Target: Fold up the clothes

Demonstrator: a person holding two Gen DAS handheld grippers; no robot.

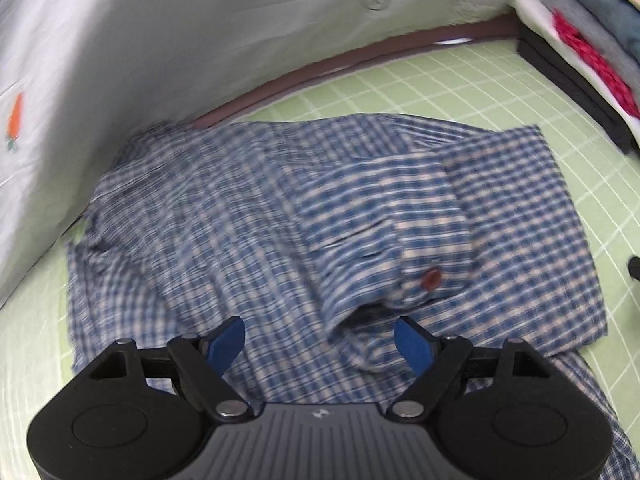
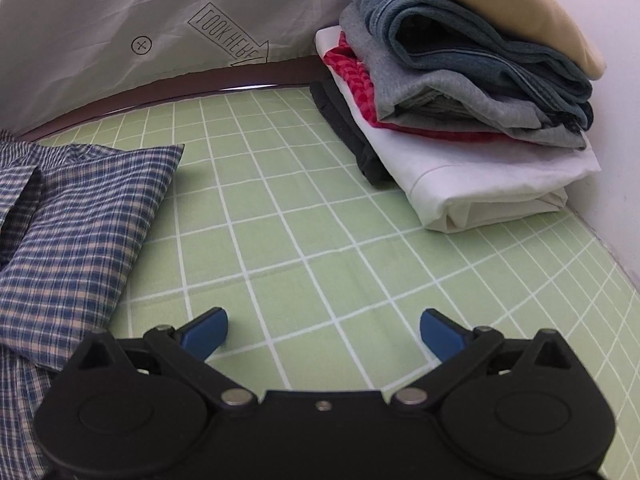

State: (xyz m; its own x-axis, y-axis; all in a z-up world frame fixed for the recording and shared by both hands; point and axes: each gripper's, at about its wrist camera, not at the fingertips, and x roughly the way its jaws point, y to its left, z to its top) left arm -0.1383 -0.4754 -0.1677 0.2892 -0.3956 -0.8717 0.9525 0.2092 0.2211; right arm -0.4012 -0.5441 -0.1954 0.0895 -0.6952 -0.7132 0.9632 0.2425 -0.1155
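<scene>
shirt [image 1: 280,216]: blue-white plaid | sheet [image 2: 304,216]: green, white grid | fingertips [image 2: 206,330]: blue

Green grid-patterned sheet [image 2: 304,216] covers the bed. Far side, a white fabric backdrop [image 2: 100,20] printed "LOOK HERE"; at left, a small carrot print [image 1: 15,118].

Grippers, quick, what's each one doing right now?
Left gripper: open, holding nothing, over the shirt.
Right gripper: open, holding nothing, over the sheet.
</scene>
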